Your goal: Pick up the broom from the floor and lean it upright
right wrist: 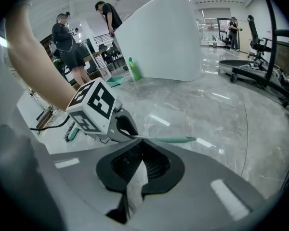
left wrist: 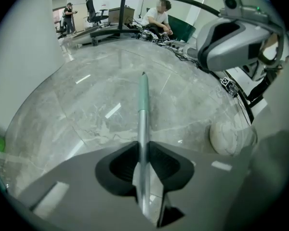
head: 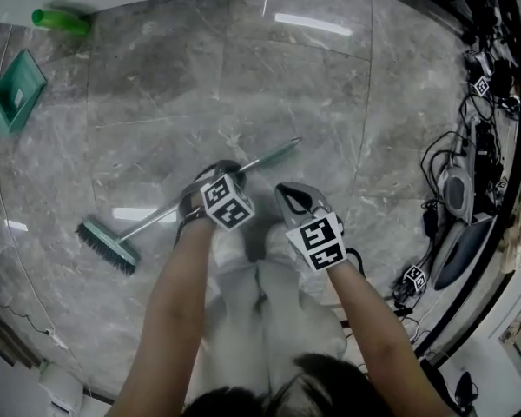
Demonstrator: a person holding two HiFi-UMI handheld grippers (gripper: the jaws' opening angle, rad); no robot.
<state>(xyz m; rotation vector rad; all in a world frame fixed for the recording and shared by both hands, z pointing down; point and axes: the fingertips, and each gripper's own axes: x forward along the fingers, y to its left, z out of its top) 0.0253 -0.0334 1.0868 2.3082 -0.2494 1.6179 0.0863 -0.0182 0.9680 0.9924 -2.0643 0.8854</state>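
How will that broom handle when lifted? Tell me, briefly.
The broom likely stays stiff: its shaft is a straight, metallic-looking tube. That smooth round shaft may twist or slip in the left claw. Held near mid-shaft, it will probably dip toward the bristle head.

The broom lies on the floor, its handle clamped in the left claw. Its brush head lies left of that claw and nearer the person. The right claw hangs just right of it. A dustpan and a bottle sit far left, cables far right.
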